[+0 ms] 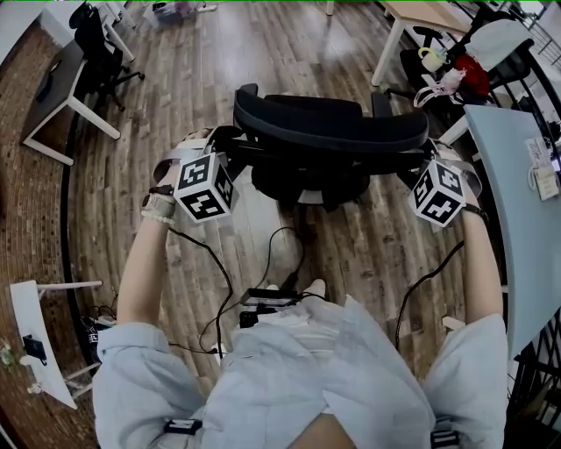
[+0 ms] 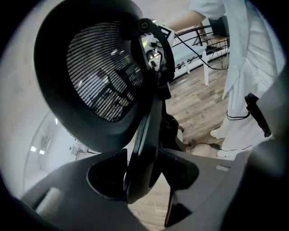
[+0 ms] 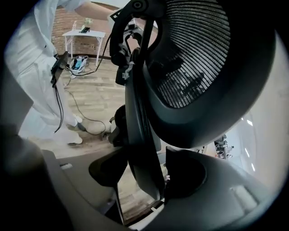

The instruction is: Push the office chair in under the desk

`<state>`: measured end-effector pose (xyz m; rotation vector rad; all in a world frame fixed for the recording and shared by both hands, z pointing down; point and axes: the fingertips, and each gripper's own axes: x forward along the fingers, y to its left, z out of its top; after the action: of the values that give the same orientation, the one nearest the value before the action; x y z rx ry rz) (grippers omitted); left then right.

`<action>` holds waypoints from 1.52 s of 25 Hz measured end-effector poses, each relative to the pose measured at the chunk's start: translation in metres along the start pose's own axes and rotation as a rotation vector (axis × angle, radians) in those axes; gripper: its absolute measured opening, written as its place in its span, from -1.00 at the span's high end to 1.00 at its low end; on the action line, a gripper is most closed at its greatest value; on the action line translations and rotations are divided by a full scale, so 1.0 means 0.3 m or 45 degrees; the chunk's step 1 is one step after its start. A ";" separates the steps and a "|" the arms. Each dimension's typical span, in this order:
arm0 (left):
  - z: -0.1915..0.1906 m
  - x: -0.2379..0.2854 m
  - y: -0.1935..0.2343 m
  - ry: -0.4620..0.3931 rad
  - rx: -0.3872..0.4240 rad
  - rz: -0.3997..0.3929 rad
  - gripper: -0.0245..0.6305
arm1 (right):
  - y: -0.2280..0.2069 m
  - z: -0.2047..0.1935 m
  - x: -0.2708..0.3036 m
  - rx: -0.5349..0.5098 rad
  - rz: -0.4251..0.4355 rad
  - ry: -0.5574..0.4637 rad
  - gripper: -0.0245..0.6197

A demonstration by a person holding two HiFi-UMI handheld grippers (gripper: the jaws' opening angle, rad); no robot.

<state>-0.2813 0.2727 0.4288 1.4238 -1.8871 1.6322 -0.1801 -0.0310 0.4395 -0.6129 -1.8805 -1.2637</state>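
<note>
The black office chair [image 1: 333, 123] stands on the wood floor just ahead of me, its curved backrest toward me. My left gripper [image 1: 226, 147] is at the backrest's left end and my right gripper [image 1: 422, 158] at its right end. In the left gripper view, the chair's black back frame [image 2: 149, 131] stands between the jaws of the left gripper [image 2: 142, 173], below the mesh panel [image 2: 104, 76]. In the right gripper view, the same kind of frame bar [image 3: 137, 122] passes between the jaws of the right gripper [image 3: 142, 173], with floor showing beside it. Both grippers look open around the frame.
A pale blue desk [image 1: 517, 228] runs along the right edge. Another desk [image 1: 429, 13] and a loaded chair [image 1: 465, 66] stand at the back right. A white table [image 1: 53, 88] and a black chair [image 1: 96, 44] are at the back left. Cables [image 1: 263, 263] trail near my feet.
</note>
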 end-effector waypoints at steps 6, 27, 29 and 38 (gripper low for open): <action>-0.026 0.042 -0.004 0.079 0.087 -0.037 0.35 | 0.015 0.006 0.065 -0.043 0.079 0.024 0.13; -0.094 0.165 -0.020 0.255 0.320 -0.012 0.45 | -0.011 -0.001 0.124 -0.051 -0.070 0.030 0.47; -0.090 0.163 -0.014 0.252 0.323 0.005 0.49 | -0.009 -0.002 0.122 -0.049 -0.070 0.032 0.47; -0.089 0.159 0.003 0.240 0.337 0.043 0.60 | -0.008 0.000 0.117 -0.039 -0.083 0.044 0.47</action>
<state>-0.3151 0.2723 0.4716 1.2816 -1.6482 2.0161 -0.2023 -0.0330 0.4668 -0.5465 -1.8689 -1.3388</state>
